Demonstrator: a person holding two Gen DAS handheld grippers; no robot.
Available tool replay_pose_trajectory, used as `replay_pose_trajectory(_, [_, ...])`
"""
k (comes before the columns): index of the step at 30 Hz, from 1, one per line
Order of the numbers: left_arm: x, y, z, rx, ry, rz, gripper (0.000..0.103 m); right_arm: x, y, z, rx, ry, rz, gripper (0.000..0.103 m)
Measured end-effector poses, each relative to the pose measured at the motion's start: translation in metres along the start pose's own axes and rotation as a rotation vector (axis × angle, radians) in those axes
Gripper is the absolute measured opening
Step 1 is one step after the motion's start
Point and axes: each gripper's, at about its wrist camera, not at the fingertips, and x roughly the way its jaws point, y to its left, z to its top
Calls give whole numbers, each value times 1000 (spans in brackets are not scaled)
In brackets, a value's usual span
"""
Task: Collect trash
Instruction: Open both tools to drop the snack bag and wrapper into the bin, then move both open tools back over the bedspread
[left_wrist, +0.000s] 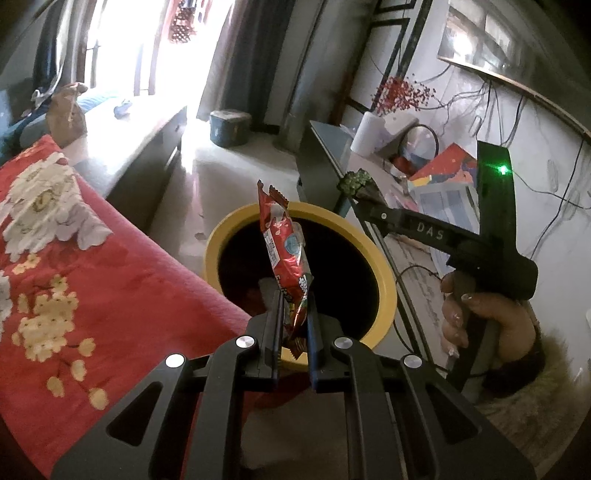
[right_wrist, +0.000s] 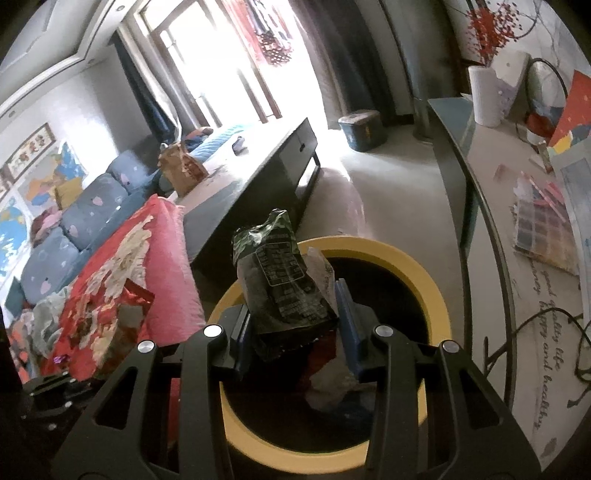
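My left gripper (left_wrist: 294, 299) is shut on a red snack wrapper (left_wrist: 284, 240) that stands upright over the mouth of a yellow-rimmed bin (left_wrist: 221, 236). My right gripper (right_wrist: 293, 306) is shut on a crumpled dark green packet (right_wrist: 280, 280), also above the bin (right_wrist: 424, 280). In the left wrist view a hand (left_wrist: 480, 321) holds the right gripper (left_wrist: 360, 192) to the right of the bin, with the green packet (left_wrist: 354, 181) at its tips. Several pieces of trash (right_wrist: 332, 384) lie inside the bin.
A red floral blanket (left_wrist: 74, 258) lies close to the left of the bin. A dark low table (right_wrist: 258, 177) stands behind it, and a glass-topped side table (right_wrist: 517, 295) with a paper roll (right_wrist: 484, 96) and papers is on the right. A blue tub (right_wrist: 362, 129) sits on the floor.
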Motion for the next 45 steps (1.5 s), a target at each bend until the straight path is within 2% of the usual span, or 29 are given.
replay_pose_trajectory(23, [72, -12, 7, 31, 129, 2, 11, 21, -29, -9, 52, 60, -36, 34])
replay_pose_trajectory(26, [78, -10, 7, 21, 140, -1, 11, 22, -31, -9, 57, 65, -39, 36])
replay_pose_trajectory(28, [81, -9, 7, 16, 143, -7, 11, 23, -32, -9, 64, 68, -41, 42])
replay_pose_trajectory(29, [83, -9, 7, 15, 143, -12, 13, 23, -33, -9, 69, 69, -43, 44])
replay_pose_trajectory(30, [83, -8, 7, 13, 139, -14, 22, 23, -34, -9, 75, 69, -44, 45])
replay_pose_trajectory(31, [81, -7, 8, 5, 118, -4, 45, 22, -34, -9, 75, 69, -43, 47])
replay_pose_trajectory(32, [79, -4, 7, -3, 108, 0, 58, 22, -34, -9, 74, 68, -45, 49])
replay_pose_trajectory(33, [77, -1, 8, -18, 98, -1, 73, 22, -34, -9, 74, 68, -48, 56])
replay_pose_trajectory(35, [72, 2, 9, -39, 78, 0, 75, 19, -33, -9, 73, 57, -53, 59])
replay_pose_trajectory(37, [65, 4, 10, -41, 59, 19, 91, 19, -31, -9, 65, 57, -49, 60])
replay_pose_trajectory(38, [60, 6, 10, -50, 44, 35, 95, 19, -30, -9, 62, 57, -48, 60])
replay_pose_trajectory(40, [53, 10, 9, -67, 31, 42, 96, 17, -28, -8, 58, 50, -47, 63])
replay_pose_trajectory(45, [26, 20, 11, -77, -36, 115, 96, 9, -17, -6, 36, 26, -32, 67])
